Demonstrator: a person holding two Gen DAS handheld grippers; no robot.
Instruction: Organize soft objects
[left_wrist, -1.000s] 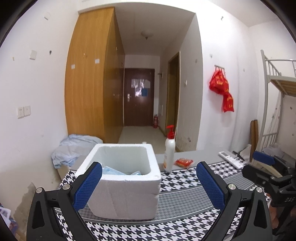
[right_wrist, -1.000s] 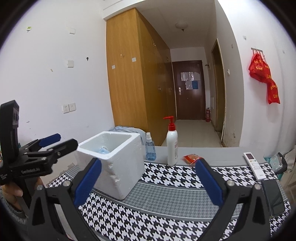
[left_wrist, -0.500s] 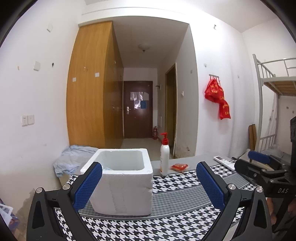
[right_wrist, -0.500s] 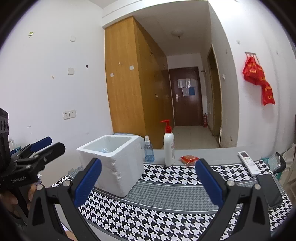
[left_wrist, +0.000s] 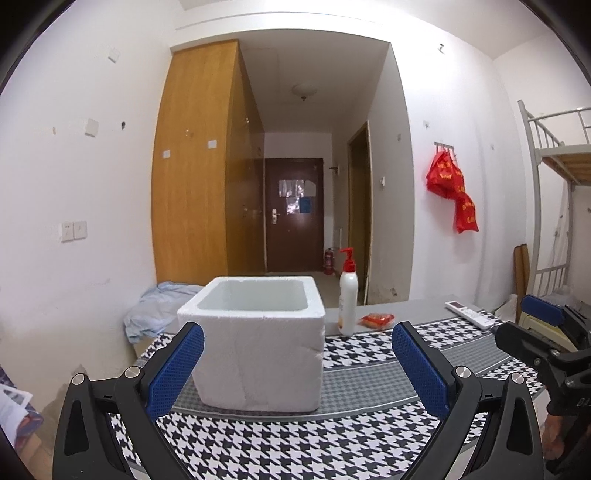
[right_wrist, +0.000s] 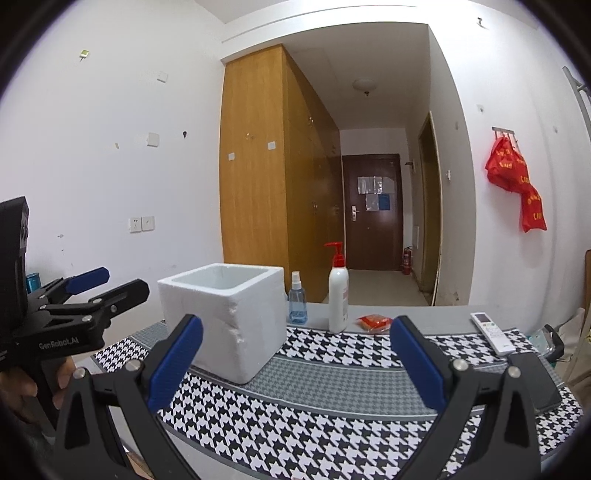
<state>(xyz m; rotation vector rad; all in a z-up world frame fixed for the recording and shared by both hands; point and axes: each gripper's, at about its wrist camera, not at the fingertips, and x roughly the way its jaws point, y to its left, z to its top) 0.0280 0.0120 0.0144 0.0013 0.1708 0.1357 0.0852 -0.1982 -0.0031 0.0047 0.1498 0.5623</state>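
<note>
Two hand-held claws hover side by side above the near edge of a surface (left_wrist: 369, 384) covered in a black-and-white houndstooth cloth, both pointing toward its far edge. The left claw (left_wrist: 295, 365) has its blue-padded jaws spread wide and holds nothing; the right claw (right_wrist: 295, 362) is equally wide and empty. A white foam box (left_wrist: 255, 343), open at the top, stands upright near the left edge of the surface, directly ahead of the left claw and roughly framed between its jaws, while from the right claw it lies ahead and to the left. The left claw therefore looks to be the nearer one to the box. From this low angle the inside of the box cannot be seen, so whether soft items rest in it cannot be told. The only loose soft-looking thing on the surface is a small red packet (right_wrist: 373, 321) near the far edge, right of a white pump bottle (right_wrist: 338, 295) and a small blue spray bottle (right_wrist: 296, 304). It lies almost straight ahead of the right claw, which probably reaches it more easily. A rumpled pale blue cloth (left_wrist: 159, 306) lies beyond the left edge.
</note>
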